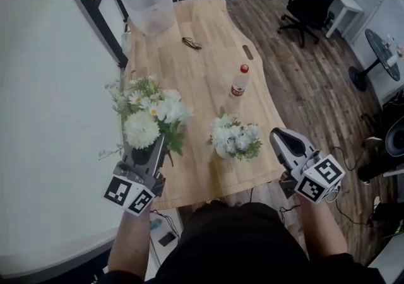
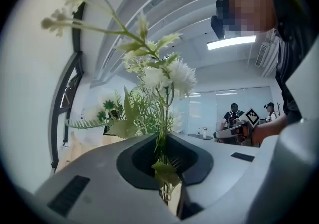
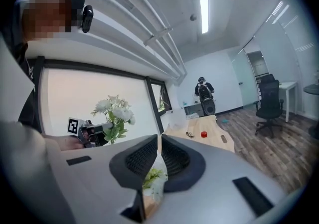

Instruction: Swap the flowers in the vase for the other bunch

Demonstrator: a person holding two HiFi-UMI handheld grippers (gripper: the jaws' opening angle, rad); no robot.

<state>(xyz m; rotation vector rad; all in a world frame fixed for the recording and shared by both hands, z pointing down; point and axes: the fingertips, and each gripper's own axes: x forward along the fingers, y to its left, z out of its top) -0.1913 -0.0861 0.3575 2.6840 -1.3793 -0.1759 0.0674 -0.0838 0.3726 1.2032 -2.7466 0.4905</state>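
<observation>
My left gripper [image 1: 158, 145] is shut on the stems of a loose bunch of white daisies and chrysanthemums [image 1: 150, 115], held over the table's left front corner. In the left gripper view the green stems [image 2: 163, 153] run up between the shut jaws. A small vase [image 1: 222, 152] with a low bunch of white flowers [image 1: 235, 137] stands near the front edge of the wooden table [image 1: 202, 81]. My right gripper [image 1: 276, 135] hangs just right of the vase at the table's edge, shut with nothing in it. In the right gripper view the held bunch [image 3: 113, 113] shows at left.
A water bottle with a red cap [image 1: 238, 81] stands behind the vase. Sunglasses [image 1: 192, 43] and a clear plastic bin [image 1: 150, 6] lie farther back. A white wall runs along the left. An office chair [image 1: 310, 0] stands on the wood floor at right.
</observation>
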